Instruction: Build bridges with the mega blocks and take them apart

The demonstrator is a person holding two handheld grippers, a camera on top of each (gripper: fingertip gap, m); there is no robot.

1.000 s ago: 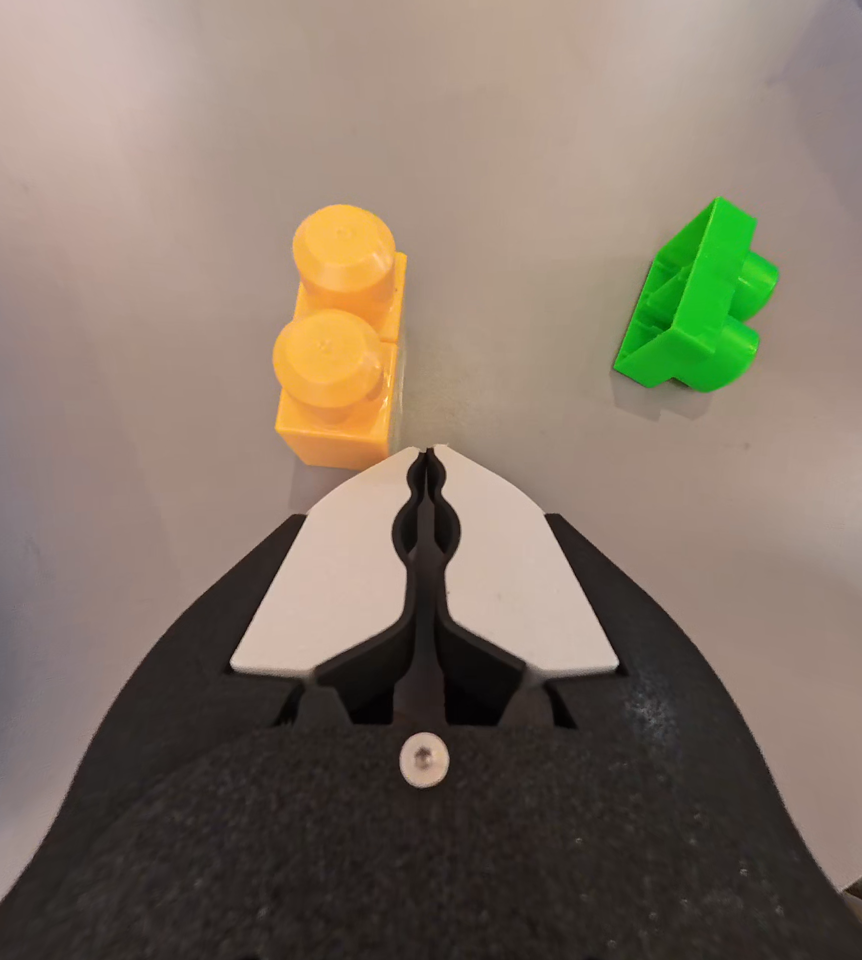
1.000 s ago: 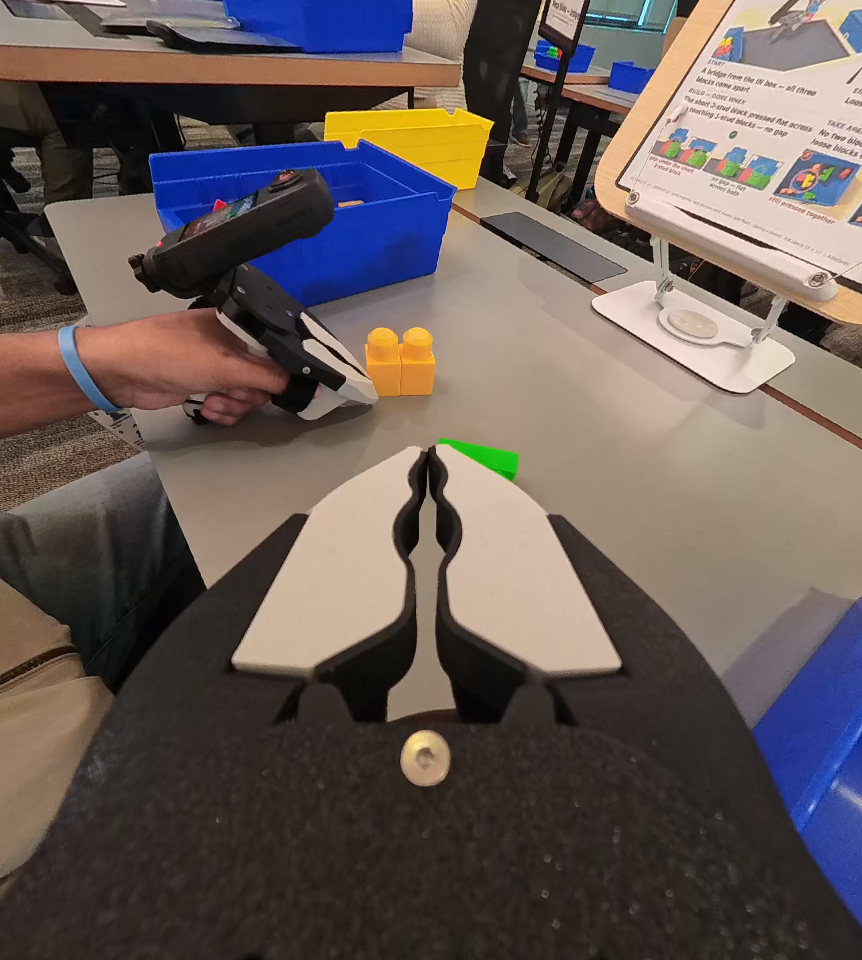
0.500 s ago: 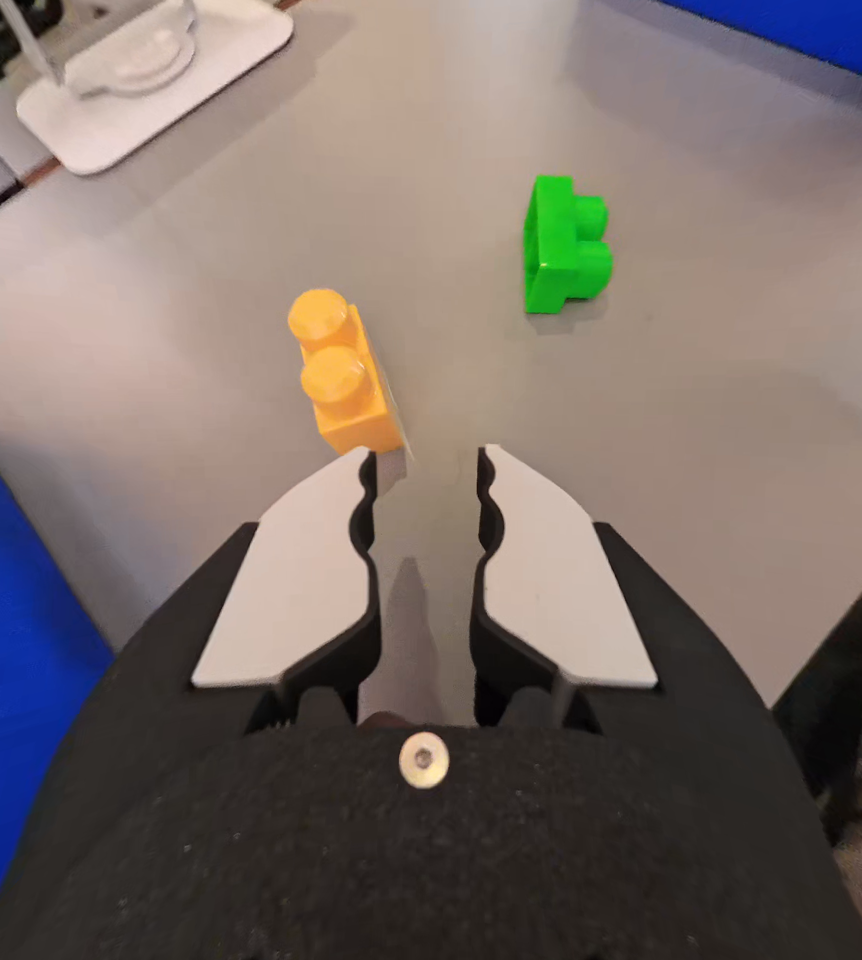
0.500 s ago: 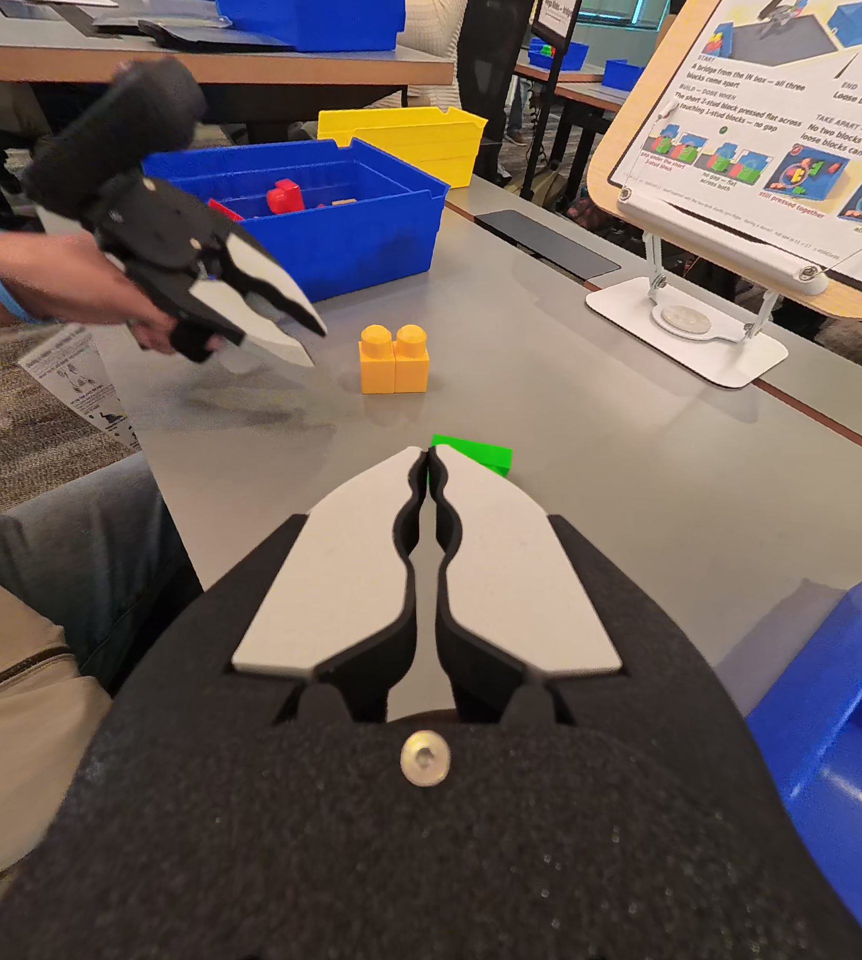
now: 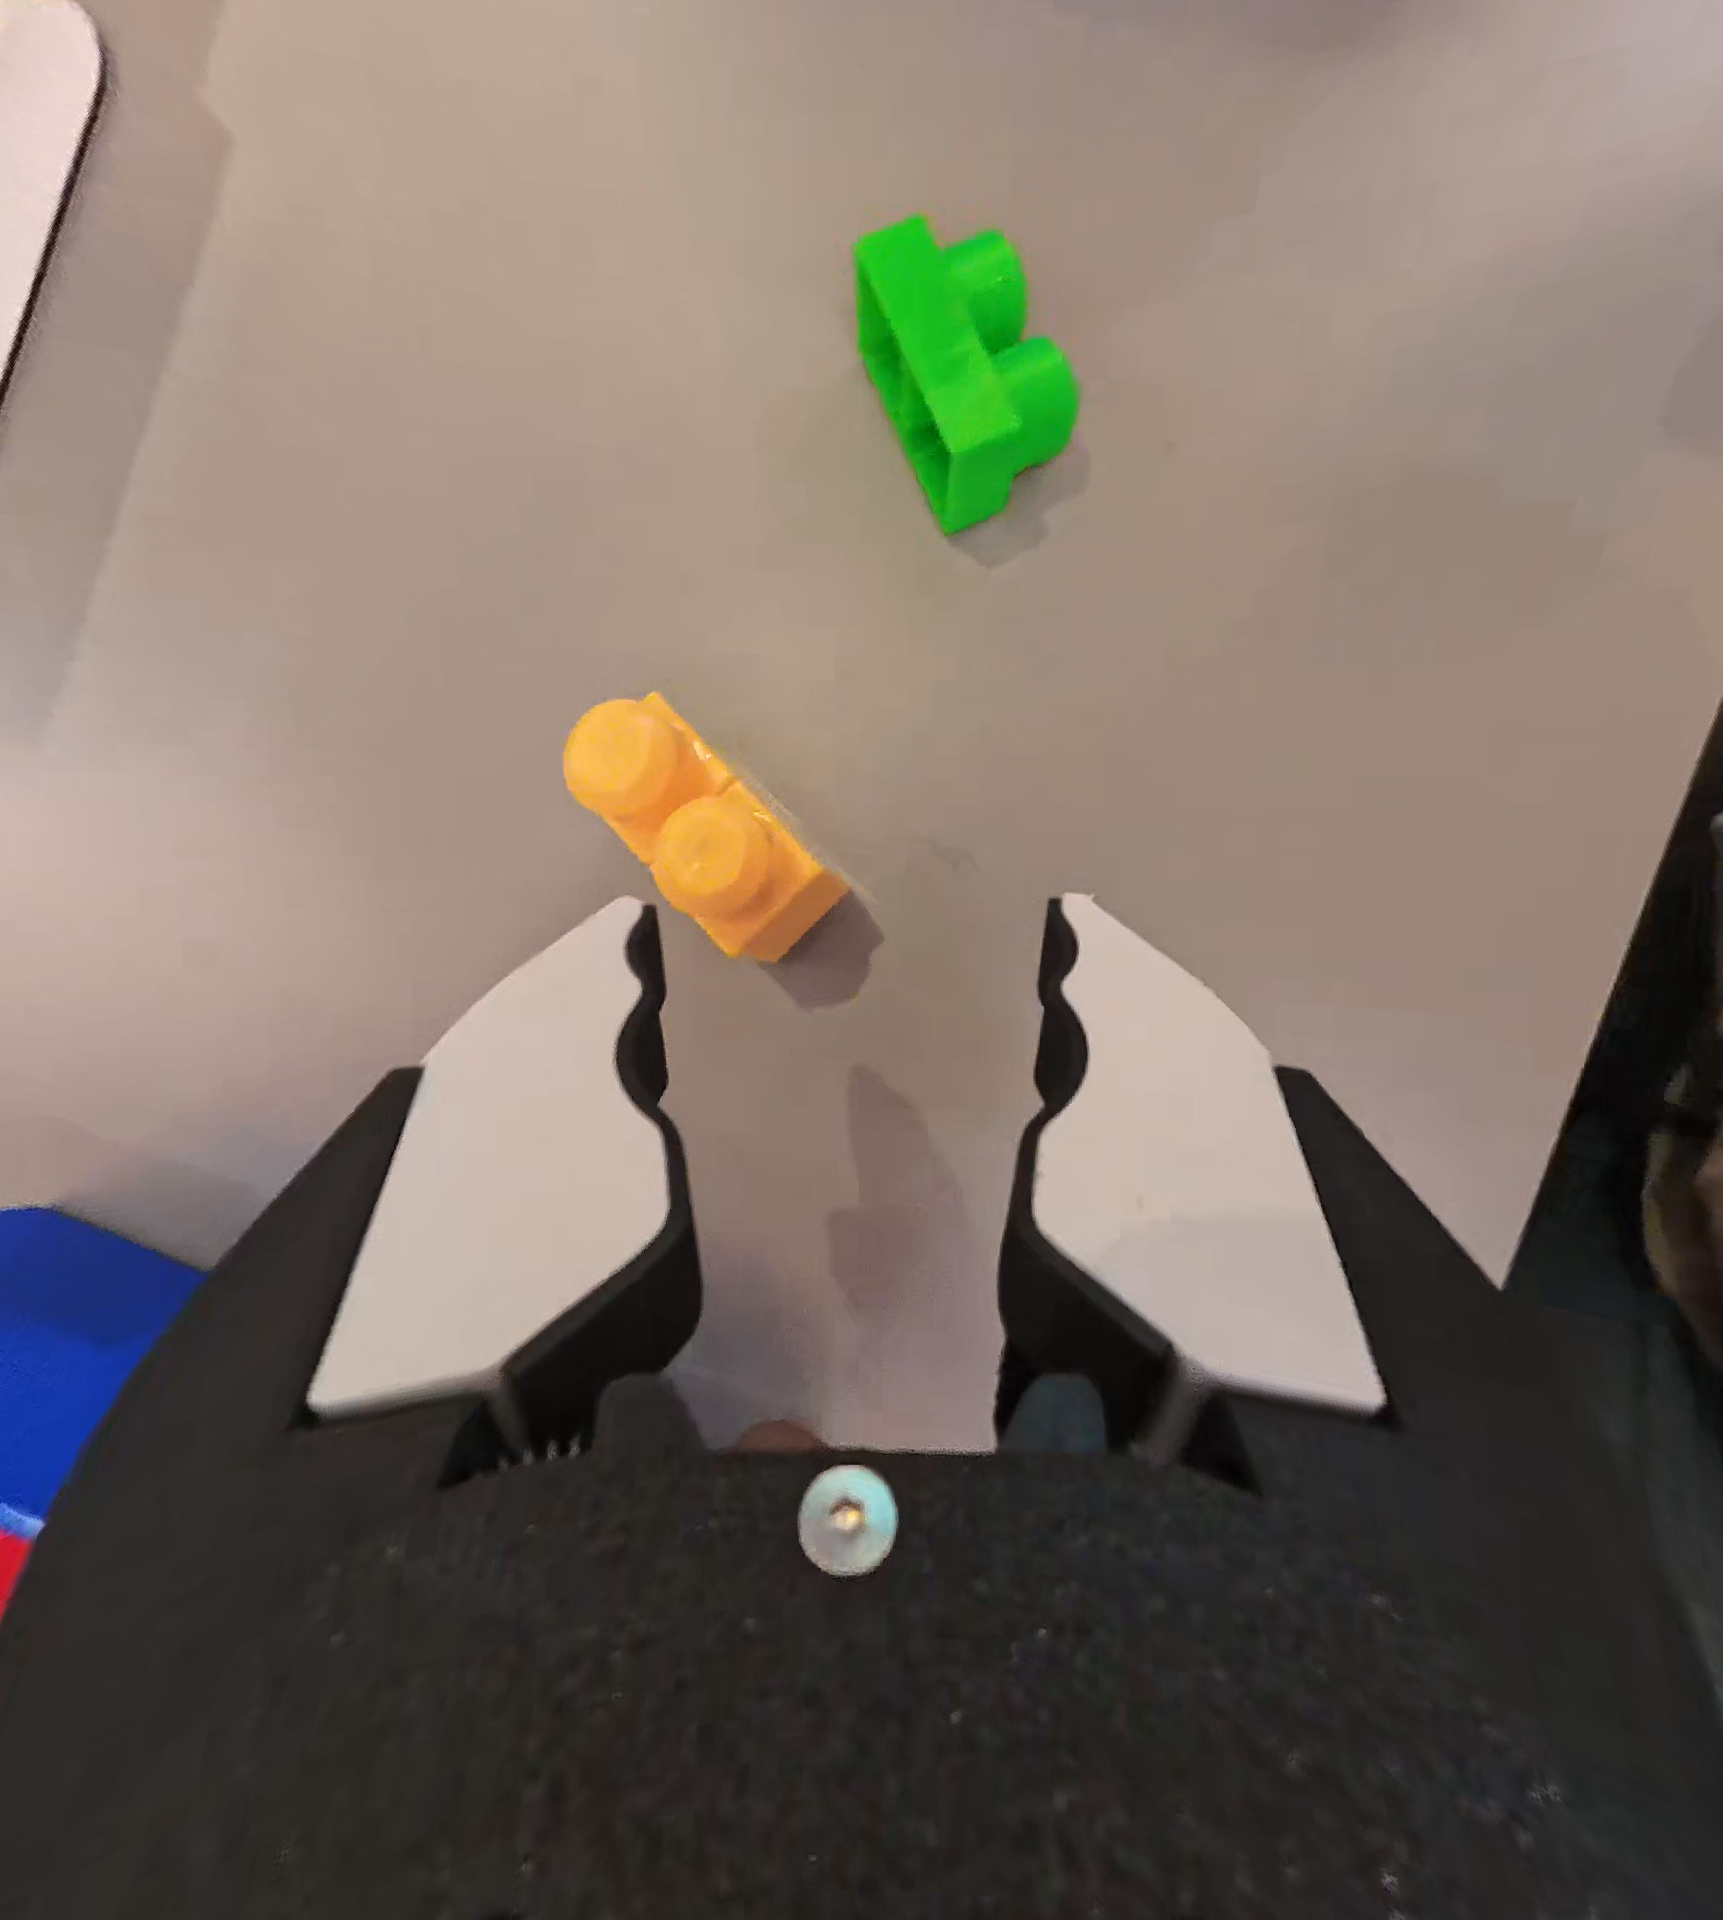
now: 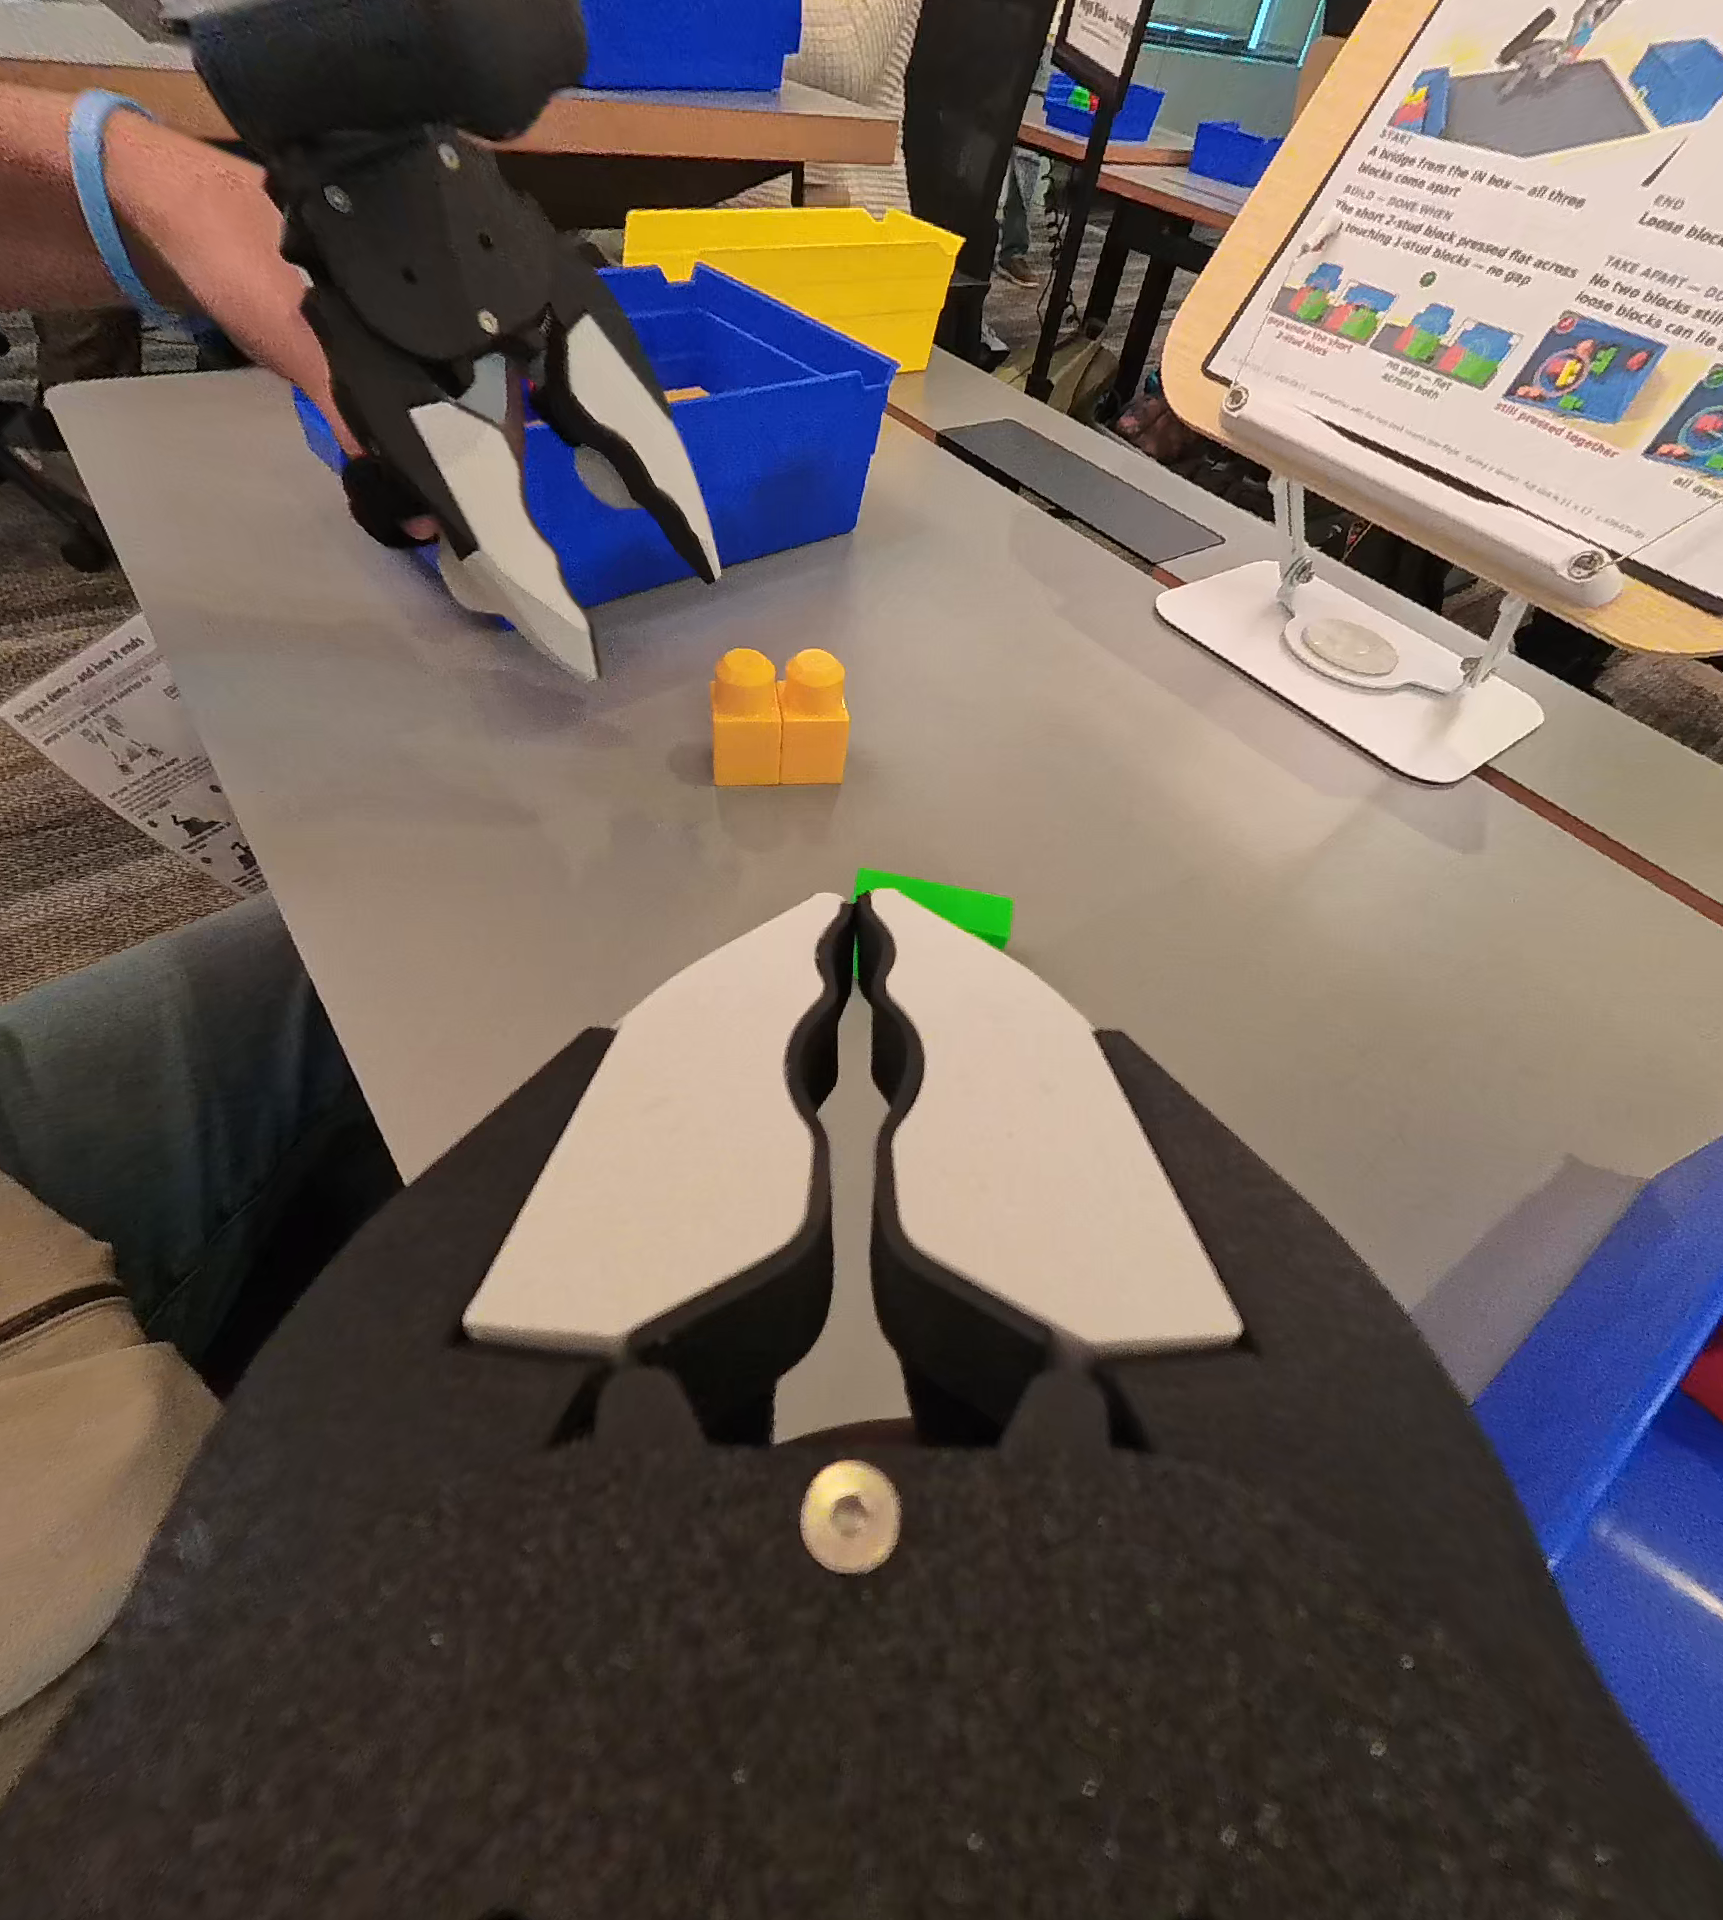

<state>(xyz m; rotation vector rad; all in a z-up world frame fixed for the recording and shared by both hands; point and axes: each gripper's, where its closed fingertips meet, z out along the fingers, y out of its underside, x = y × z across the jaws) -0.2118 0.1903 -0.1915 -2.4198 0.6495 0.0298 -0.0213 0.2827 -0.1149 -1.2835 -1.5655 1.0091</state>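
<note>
- Grey tabletop carries both loose blocks: an orange two-stud block stands upright with studs up, and a green two-stud block lies on its side well apart from it.
- The left tool hangs above the tabletop, tilted steeply down, fingers spread wide and holding nothing; the orange block sits just ahead of its left fingertip, outside the gap.
- A hand with a blue wristband grips that tool; only the right wrist view shows this, with the tool raised in front of a blue bin.
- The right tool rests low and near level, its fingers closed tip to tip on nothing.
- The right wrist view alone shows a yellow bin and an instruction board on a white stand.
- From there the green block is mostly hidden behind the right tool's fingertips.
- A second blue bin is cut off at the right edge; red and green shapes inside are hard to identify.
- The left wrist view is slightly blurred.
</note>
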